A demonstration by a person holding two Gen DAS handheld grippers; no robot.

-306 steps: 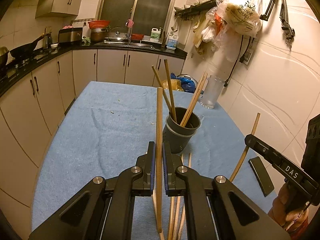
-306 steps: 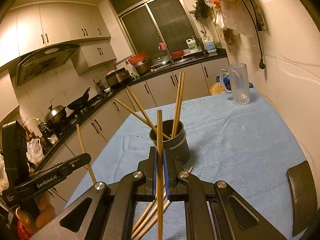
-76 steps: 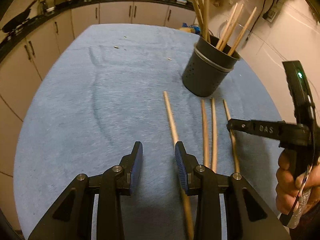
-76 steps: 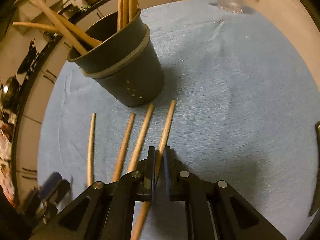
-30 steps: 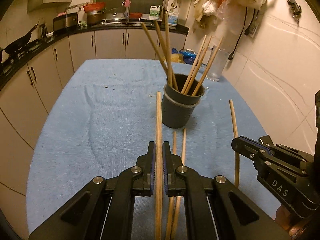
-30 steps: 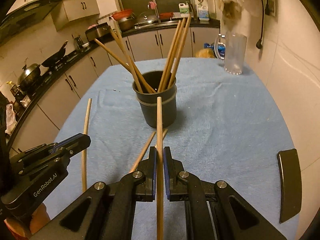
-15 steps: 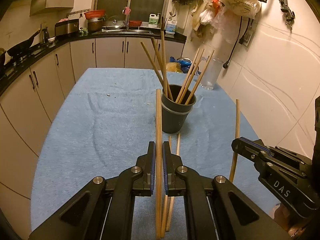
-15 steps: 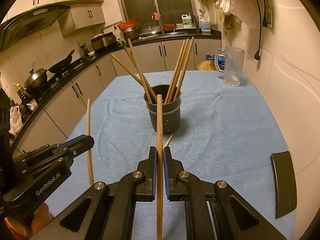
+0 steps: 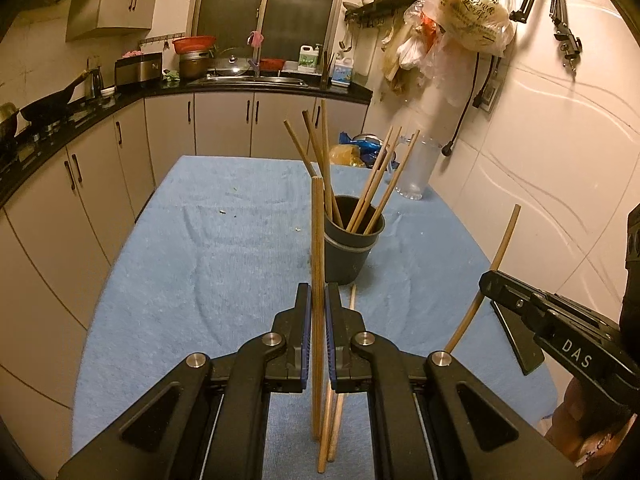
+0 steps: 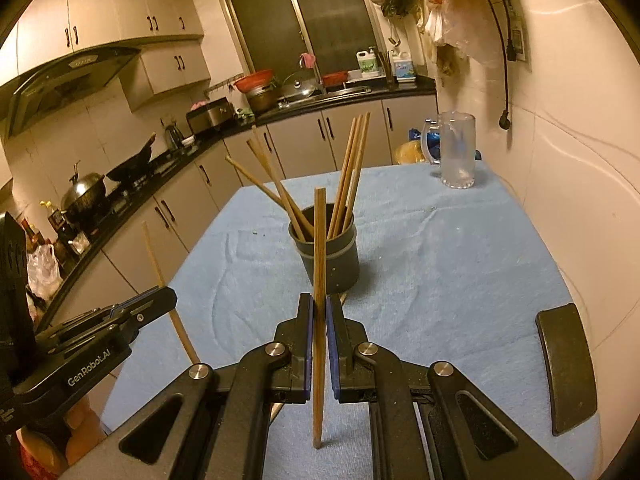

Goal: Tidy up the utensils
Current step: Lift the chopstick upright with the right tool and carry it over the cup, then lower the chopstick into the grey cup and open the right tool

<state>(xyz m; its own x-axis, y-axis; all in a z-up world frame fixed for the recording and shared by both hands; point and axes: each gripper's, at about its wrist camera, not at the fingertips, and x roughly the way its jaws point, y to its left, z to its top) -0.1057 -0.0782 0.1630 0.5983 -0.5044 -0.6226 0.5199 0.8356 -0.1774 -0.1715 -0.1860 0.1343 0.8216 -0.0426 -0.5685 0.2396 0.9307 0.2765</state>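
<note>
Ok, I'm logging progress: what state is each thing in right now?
Left gripper: shut on a chopstick, held upright.
Right gripper: shut on a chopstick, held upright.
Holder: upright on the blue cloth, six chopsticks inside.
Loose chopsticks: lying flat.
Glass mug: upright, empty.

Your path to the holder (image 9: 352,252) is open over bare desk (image 9: 224,272); splayed chopsticks (image 9: 370,192) crowd its mouth.
</note>
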